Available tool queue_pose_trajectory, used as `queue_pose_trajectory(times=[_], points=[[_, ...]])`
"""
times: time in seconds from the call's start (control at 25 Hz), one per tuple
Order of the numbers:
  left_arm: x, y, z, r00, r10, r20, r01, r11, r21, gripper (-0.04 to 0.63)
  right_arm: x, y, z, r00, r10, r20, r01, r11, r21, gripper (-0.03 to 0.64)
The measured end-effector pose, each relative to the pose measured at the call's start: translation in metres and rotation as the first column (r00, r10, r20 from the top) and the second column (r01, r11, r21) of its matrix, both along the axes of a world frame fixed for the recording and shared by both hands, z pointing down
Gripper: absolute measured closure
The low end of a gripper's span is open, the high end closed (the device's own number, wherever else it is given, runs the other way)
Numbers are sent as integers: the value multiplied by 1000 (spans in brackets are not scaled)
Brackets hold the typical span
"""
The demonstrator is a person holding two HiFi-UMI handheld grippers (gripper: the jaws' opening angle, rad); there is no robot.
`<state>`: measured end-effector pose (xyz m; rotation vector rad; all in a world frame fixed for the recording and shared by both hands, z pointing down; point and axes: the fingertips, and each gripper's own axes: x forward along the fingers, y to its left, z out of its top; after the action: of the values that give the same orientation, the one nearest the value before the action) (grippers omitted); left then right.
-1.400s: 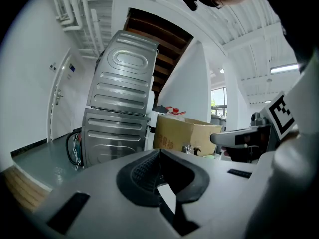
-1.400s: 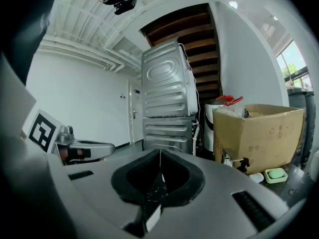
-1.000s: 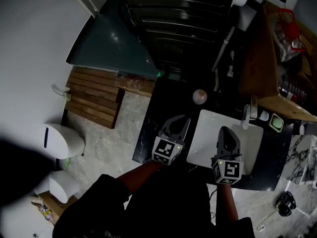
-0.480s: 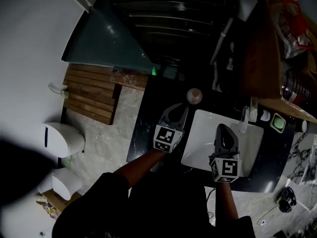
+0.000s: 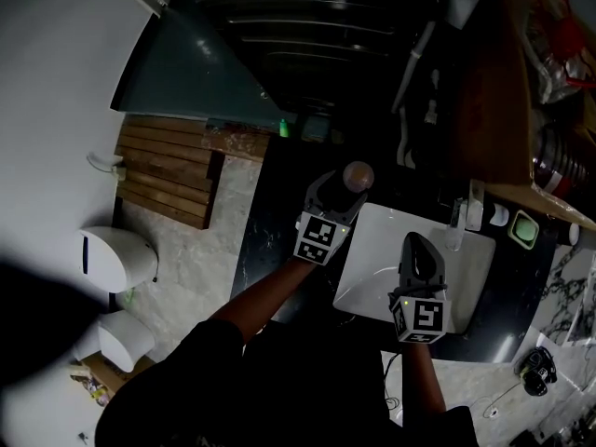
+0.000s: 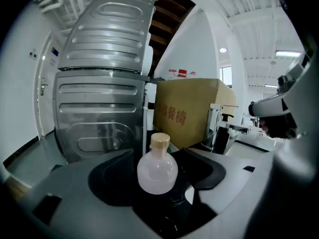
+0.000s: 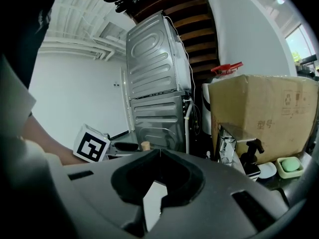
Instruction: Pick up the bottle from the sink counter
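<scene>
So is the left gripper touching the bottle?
Cannot tell. Left gripper view: the left gripper's jaws have just been opening round the bottle, but dark pads and counter blend beside it.

One bottle (image 6: 157, 169) — two tools: left tool (image 5: 337, 186), right tool (image 5: 415, 242) — one sink (image 5: 368, 250), one cardboard box (image 6: 187, 116).

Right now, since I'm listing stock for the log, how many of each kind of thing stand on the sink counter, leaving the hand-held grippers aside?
Round bottle: 1
Faucet: 1
Black pump dispenser: 1
Green soap dish: 1
White dish: 1
Total: 5
</scene>
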<state>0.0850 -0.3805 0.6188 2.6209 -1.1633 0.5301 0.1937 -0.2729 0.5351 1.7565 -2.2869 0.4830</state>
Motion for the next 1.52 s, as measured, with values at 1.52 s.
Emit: queue_pose_trajectory(times=[1.52], points=[[16,-9,51,986,58,158,-49,997,-58,218,65,6,6,988,152,30,-153,988,13,578]])
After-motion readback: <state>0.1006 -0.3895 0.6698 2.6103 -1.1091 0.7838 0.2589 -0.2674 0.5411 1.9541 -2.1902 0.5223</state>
